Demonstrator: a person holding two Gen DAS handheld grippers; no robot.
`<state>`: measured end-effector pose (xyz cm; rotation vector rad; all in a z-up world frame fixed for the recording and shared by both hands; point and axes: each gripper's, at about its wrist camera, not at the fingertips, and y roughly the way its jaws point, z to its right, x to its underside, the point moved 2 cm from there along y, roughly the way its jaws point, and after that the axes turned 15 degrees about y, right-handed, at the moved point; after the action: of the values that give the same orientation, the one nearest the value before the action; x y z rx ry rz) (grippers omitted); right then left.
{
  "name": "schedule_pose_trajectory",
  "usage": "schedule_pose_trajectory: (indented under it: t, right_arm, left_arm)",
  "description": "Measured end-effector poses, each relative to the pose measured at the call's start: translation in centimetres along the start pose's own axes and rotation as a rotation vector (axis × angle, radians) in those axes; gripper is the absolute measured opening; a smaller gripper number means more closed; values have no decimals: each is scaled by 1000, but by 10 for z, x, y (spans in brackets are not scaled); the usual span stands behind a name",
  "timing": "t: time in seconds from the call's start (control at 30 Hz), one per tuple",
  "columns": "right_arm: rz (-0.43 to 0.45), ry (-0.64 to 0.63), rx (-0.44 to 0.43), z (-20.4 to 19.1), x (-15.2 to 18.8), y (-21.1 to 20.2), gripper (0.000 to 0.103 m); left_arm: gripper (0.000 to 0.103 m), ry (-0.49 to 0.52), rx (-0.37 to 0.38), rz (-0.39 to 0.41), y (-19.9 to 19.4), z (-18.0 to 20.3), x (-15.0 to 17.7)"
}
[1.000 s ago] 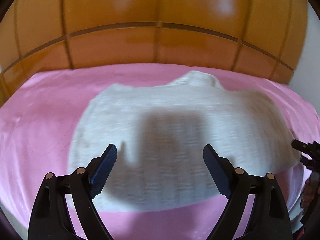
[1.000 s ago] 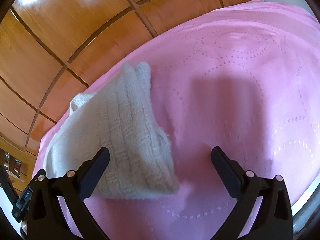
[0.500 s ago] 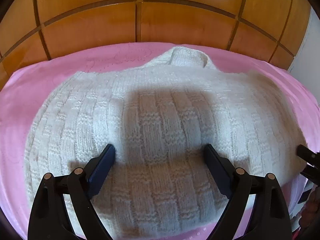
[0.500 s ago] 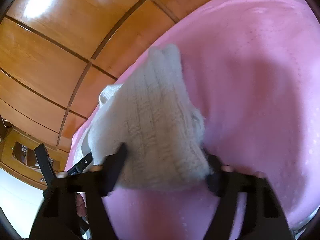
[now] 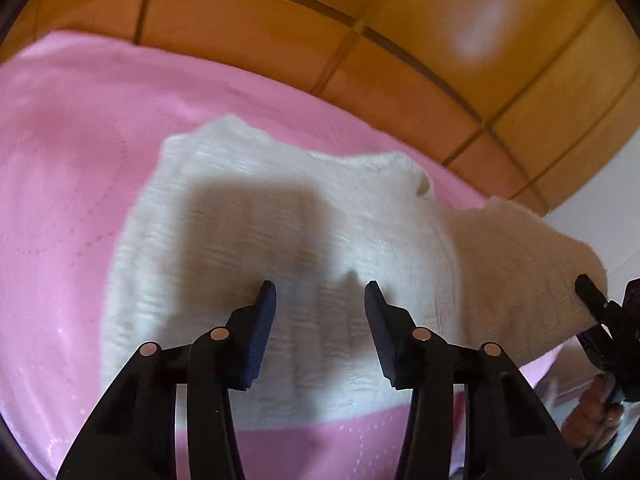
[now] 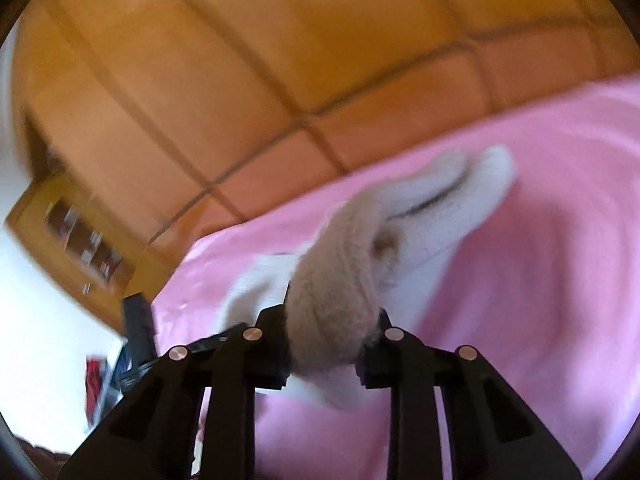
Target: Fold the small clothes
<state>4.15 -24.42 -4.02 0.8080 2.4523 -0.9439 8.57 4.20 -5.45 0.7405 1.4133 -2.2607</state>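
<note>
A white knitted sweater (image 5: 280,220) lies on the pink bedspread (image 5: 60,200). My left gripper (image 5: 320,296) hovers over the sweater's near part. Its jaws are closing, about half apart, with knit surface and a small raised pucker between them, and the pads are not pressing on it. My right gripper (image 6: 326,332) is shut on a bunched side of the sweater (image 6: 332,300), and its jaws are still tightening. That side hangs lifted off the bed. In the left wrist view one black finger of the right gripper (image 5: 590,292) grips the raised flap at the right edge.
A wooden panelled headboard (image 5: 320,20) runs along the far side of the bed. A wooden bedside cabinet (image 6: 80,232) stands at the left in the right wrist view. A person's hand (image 5: 596,408) shows at the lower right. Pink bedspread (image 6: 540,280) stretches to the right.
The right gripper has closed on the sweater's side and raised it off the bed. The left gripper's jaws have narrowed and the left view has swung and rolled over the sweater.
</note>
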Motion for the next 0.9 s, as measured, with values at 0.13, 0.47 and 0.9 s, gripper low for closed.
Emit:
schedule_pose_trajectory:
  t: [0.13, 0.47, 0.9]
  right_arm:
    - [-98, -123, -78, -66, 15, 50, 22]
    - [-342, -287, -20, -111, 98, 167, 21]
    - [-341, -334, -71, -92, 105, 115, 64]
  left_arm:
    - [46, -81, 73, 65, -27, -29, -2]
    - [73, -316, 376, 126, -47, -85, 2]
    - [77, -271, 364, -45, 8, -54, -23]
